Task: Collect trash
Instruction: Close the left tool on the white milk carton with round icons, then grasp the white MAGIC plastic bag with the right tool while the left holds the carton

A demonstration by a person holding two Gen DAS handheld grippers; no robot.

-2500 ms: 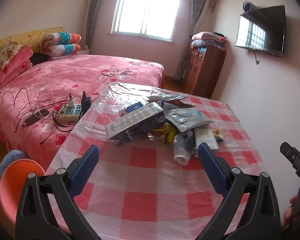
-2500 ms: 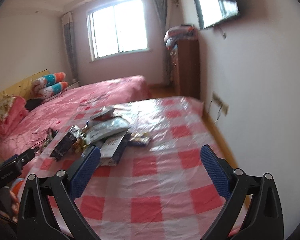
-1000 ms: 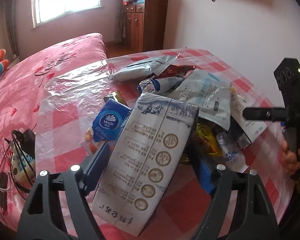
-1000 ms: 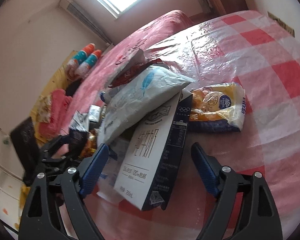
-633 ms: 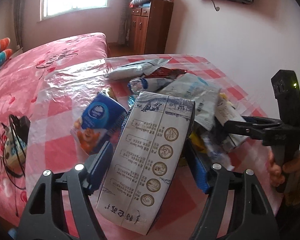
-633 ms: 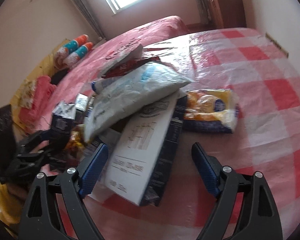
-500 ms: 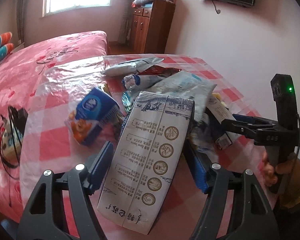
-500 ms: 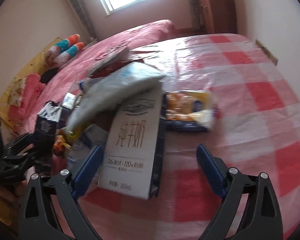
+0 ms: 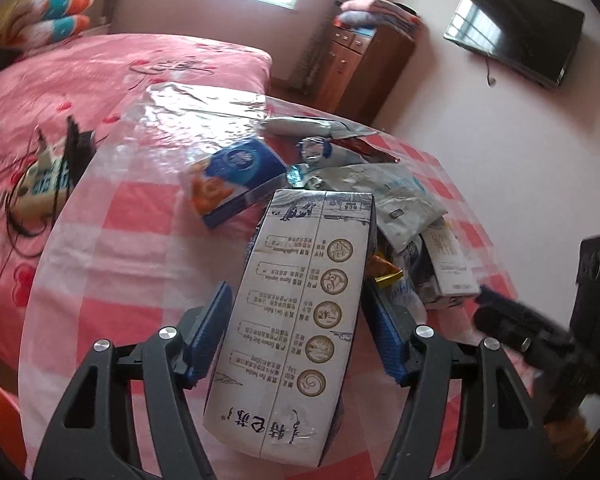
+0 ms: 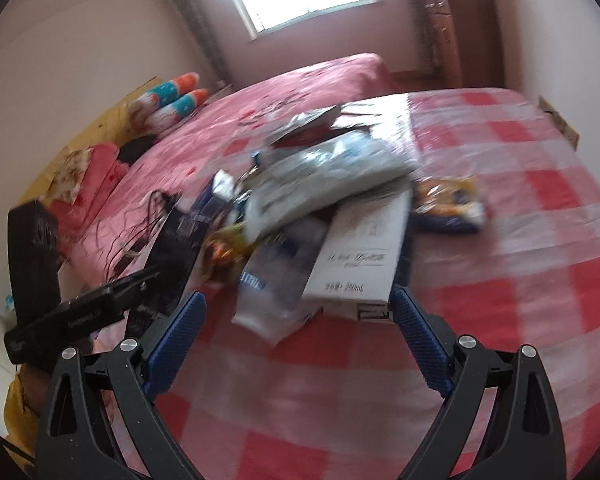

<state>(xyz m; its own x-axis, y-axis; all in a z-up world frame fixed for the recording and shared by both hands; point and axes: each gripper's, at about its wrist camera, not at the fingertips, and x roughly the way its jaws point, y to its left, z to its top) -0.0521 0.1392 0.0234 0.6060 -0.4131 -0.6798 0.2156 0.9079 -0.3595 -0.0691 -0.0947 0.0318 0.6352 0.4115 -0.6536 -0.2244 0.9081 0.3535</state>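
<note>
- Jaws on our left gripper [image 9: 300, 336] are pinching the big milk carton [image 9: 300, 312] from both sides, blue pads pressed to its long faces; those on our right gripper [image 10: 300, 328] are standing wide with nothing between them.
- We are holding the carton at the near edge of the trash pile [image 9: 380, 208], tilted with its far end toward the heap; whether it is clear of the checked tablecloth [image 9: 140, 248] we cannot tell.
- We judge that we are in the first pickup, with the rest of the heap uncollected.
- Just behind the carton are lying a blue tissue pack [image 9: 236, 180] to the left and a silver pouch [image 9: 396, 196] to the right.
- In the right wrist view a smaller white carton [image 10: 360, 256] is lying just ahead of the open pads, under a pale bag [image 10: 328, 180].
- Next we are likely needing to carry the held carton to a bin, which is not in view, while keeping the squeeze firm.
- Our left gripper is pointing forward and down over the table; our right one is hovering low, aimed at the pile from the near right.
</note>
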